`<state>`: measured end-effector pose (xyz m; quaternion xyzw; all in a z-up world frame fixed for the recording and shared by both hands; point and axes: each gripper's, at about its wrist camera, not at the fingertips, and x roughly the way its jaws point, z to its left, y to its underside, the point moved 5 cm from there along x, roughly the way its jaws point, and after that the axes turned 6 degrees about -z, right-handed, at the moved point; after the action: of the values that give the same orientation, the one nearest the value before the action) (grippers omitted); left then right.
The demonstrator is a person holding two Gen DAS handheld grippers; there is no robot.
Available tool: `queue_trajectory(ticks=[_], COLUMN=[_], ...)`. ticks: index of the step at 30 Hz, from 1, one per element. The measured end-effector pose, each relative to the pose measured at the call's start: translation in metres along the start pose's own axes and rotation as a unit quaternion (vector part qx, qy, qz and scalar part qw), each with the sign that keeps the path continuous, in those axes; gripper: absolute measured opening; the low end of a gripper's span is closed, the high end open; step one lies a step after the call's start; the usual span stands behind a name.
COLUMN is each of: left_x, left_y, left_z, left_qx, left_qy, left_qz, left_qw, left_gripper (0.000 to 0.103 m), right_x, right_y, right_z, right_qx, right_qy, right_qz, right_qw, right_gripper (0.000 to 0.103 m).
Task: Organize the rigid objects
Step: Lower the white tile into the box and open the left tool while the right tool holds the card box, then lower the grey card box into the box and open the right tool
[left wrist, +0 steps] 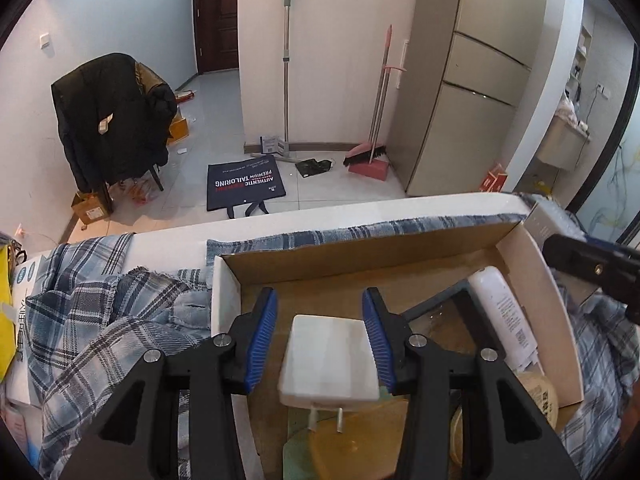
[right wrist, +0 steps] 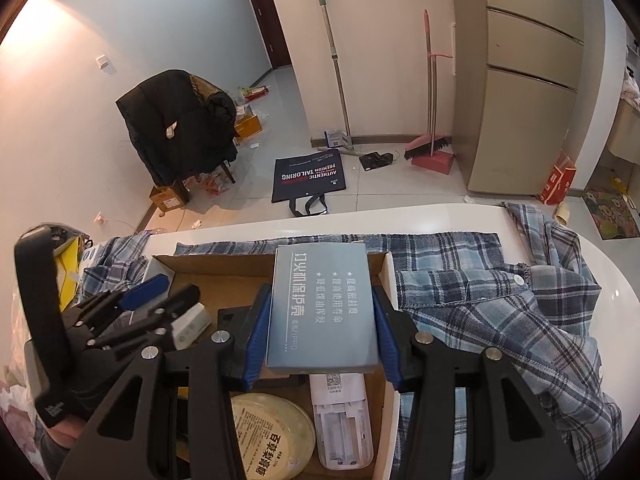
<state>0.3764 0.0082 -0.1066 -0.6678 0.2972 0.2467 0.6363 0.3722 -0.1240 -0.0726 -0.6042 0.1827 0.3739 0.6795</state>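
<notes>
Cardboard box is sitting open on a white table, partly over a blue plaid cloth.

Left gripper is holding a white plug adapter over the box interior. Its right blue pad is pressing on the adapter's side; the left pad is looking slightly clear in the left wrist view, so contact on that side cannot be confirmed. The adapter is hanging with its two metal prongs pointing toward the camera. In the right wrist view the same gripper is appearing at the left of the box with the adapter in its jaws.

Right gripper is clamping a grey-blue flat box with white printed characters, both blue pads bearing on its long edges. The package is being held above the right portion of the cardboard box.

Contents lying in the box: a white tube along the right wall, a round yellowish tin with a printed label, and a white remote-like item beside the tin. A dark flat item beneath them is not identifiable.

A plaid shirt is lying on the table just right of the box.
</notes>
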Motion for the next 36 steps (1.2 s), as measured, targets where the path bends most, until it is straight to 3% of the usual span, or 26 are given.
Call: queue_trajectory(ticks=[5,10,12,13,14,16,28,30,36], left_x=[-0.008,-0.038,-0.050,-0.058,-0.066,-0.081,-0.116,-0.125,-0.169], left_y=[-0.007,-0.023,-0.030,-0.034,-0.037,-0.041,-0.052,-0.054,-0.062], left_z=[0.004,0.006,0.005,0.006,0.007,0.009,0.003,0.003,-0.001], left_qx=[-0.015,-0.023,-0.026,-0.032,-0.036,-0.038,-0.015,-0.017,-0.022], left_qy=[0.008,0.007,0.008,0.003,0.000,0.003,-0.013,-0.015,-0.001], left_qz=[-0.016,-0.074,-0.097,-0.121,-0.144,-0.184,-0.233,-0.246,-0.295], left_qw=[0.9997,0.9970,0.9949,0.9922,0.9889,0.9822,0.9723,0.9689,0.9551], left_gripper=[0.047,0.048,0.076,0.097,0.101,0.101,0.102,0.102,0.102], right_x=[0.002,0.004,0.009,0.013,0.016,0.022,0.036,0.035,-0.006], right_y=[0.002,0.005,0.008,0.009,0.012,0.015,0.026,0.024,0.002], right_z=[0.001,0.005,0.006,0.006,0.006,0.006,0.006,0.004,0.012], right_qx=[-0.003,-0.010,-0.010,-0.010,-0.010,-0.016,-0.031,-0.027,-0.020], right_qy=[-0.004,-0.013,-0.018,-0.019,-0.019,-0.015,0.001,0.005,-0.005], right_qz=[0.008,0.017,0.026,0.032,0.037,0.045,0.063,0.064,0.008], right_qw=[1.000,1.000,0.999,0.999,0.999,0.999,0.998,0.998,1.000], right_gripper=[0.046,0.046,0.046,0.046,0.046,0.046,0.047,0.053,0.055])
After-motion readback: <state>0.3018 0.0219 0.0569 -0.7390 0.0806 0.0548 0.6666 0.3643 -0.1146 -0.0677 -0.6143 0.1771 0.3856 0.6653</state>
